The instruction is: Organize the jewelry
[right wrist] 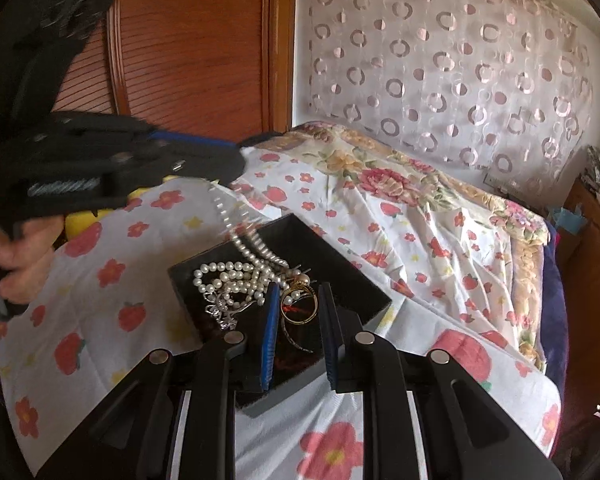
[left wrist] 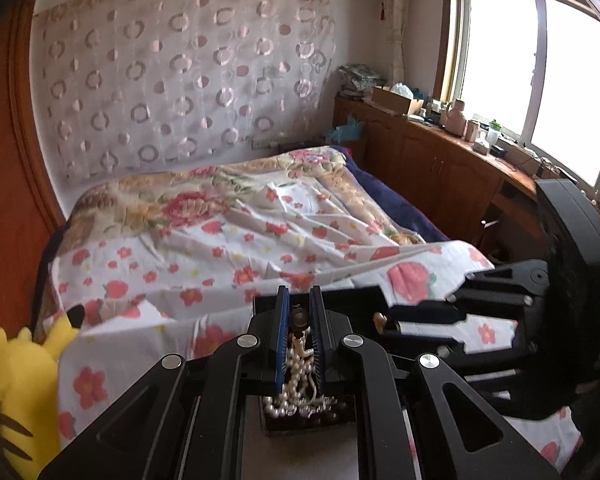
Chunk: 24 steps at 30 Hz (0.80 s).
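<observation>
Above the black box (right wrist: 332,256), left tongs (left wrist: 299,312) pinch the pearl necklace (right wrist: 236,236).

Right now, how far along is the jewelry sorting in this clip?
Early stage. Nothing looks sorted yet: the gold ring and silver piece lie jumbled in the black box. In hand: the left gripper is shut on the pearl necklace, lifting it out. The right gripper hovers open over the ring.

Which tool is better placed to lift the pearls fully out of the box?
Left. The left tool is already shut on the pearls, one strand rising from the box. The right tool is open, low over the gold ring, holding nothing.
</observation>
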### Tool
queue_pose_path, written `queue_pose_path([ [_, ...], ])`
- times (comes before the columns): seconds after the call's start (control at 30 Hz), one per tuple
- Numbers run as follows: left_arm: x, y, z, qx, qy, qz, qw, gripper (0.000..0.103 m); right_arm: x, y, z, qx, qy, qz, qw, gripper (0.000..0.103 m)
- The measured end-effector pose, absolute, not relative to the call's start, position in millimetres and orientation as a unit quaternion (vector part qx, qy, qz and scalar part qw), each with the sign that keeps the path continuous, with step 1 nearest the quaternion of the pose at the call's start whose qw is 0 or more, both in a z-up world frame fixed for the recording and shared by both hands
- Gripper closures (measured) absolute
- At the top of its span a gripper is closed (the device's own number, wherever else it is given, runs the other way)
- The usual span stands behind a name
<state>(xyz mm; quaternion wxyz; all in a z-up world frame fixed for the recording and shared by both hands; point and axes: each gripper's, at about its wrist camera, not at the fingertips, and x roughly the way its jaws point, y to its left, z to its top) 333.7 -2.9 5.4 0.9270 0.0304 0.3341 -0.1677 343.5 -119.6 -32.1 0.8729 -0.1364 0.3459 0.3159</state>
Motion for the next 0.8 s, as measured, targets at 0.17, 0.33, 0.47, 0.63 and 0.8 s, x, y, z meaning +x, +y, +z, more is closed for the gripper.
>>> queue_pose_path([
  [0.17, 328, 5, -6, 0.023, 0.342, -0.163, 0.925, 0.093, 354, -117, -45, -0.124, 0.360, 0.305, 0.873, 0.081],
  [0.33, 324, 6, -8, 0.024, 0.344, -0.152, 0.926, 0.090, 358, -118, -47, -0.115, 0.366, 0.294, 0.875, 0.080],
  [0.47, 313, 6, -7, 0.023, 0.337, -0.142, 0.931, 0.057, 356, -118, -44, -0.119, 0.359, 0.289, 0.880, 0.056],
  [0.63, 295, 8, 1, 0.024, 0.322, -0.126, 0.938, 0.032, 338, -125, -31, -0.108, 0.342, 0.278, 0.891, 0.056],
  [0.8, 265, 10, 10, 0.027, 0.301, -0.109, 0.947, 0.013, 307, -143, -18, -0.083, 0.325, 0.251, 0.908, 0.034],
])
